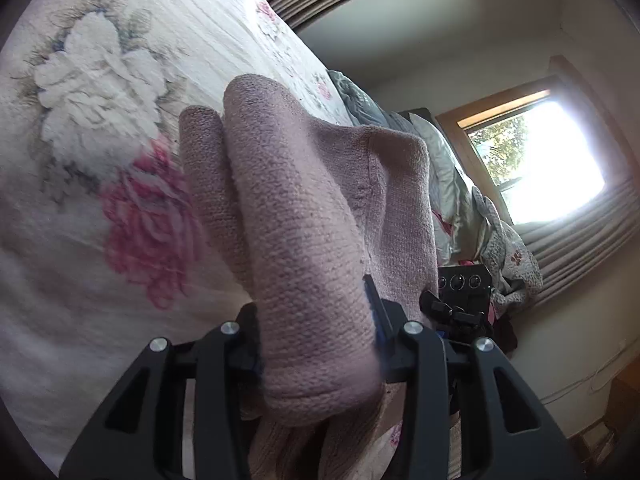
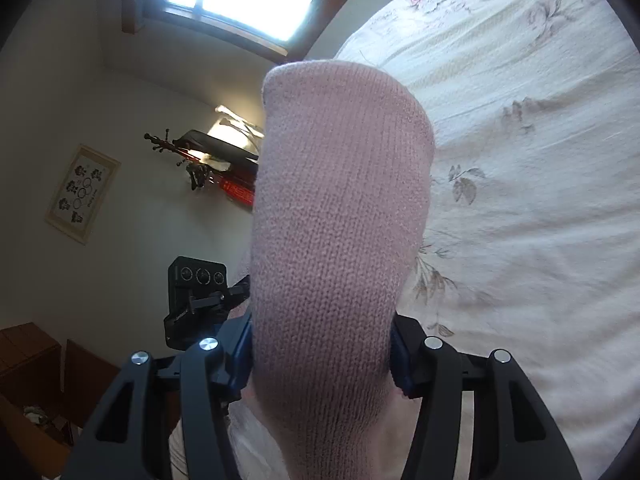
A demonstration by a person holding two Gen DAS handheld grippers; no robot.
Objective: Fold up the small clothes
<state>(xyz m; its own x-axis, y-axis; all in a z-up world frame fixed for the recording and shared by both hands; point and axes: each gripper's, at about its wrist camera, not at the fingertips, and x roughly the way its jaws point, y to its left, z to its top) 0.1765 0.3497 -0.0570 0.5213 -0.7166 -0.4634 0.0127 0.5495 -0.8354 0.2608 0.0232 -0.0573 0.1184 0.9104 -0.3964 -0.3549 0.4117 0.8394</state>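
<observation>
A pink knitted garment (image 1: pixel 304 240) fills the middle of the left wrist view, bunched in thick folds between the black fingers of my left gripper (image 1: pixel 320 344), which is shut on it. The same pink knit (image 2: pixel 340 220) rises as one wide fold out of my right gripper (image 2: pixel 322 352), also shut on it. Both grippers hold the garment lifted above the floral bedspread (image 1: pixel 100 80). The fingertips are buried in the cloth. Each view shows the other gripper's black camera block (image 1: pixel 464 292) (image 2: pixel 196 296) close beside the knit.
The white bedspread (image 2: pixel 520 160) with pink and grey flowers covers the bed. Pillows (image 1: pixel 440 160) are piled at the bed's far end near a bright window (image 1: pixel 540 160) with grey curtains. A wall shelf (image 2: pixel 216 148), a framed picture (image 2: pixel 82 192) and wooden furniture (image 2: pixel 28 360) stand on the room side.
</observation>
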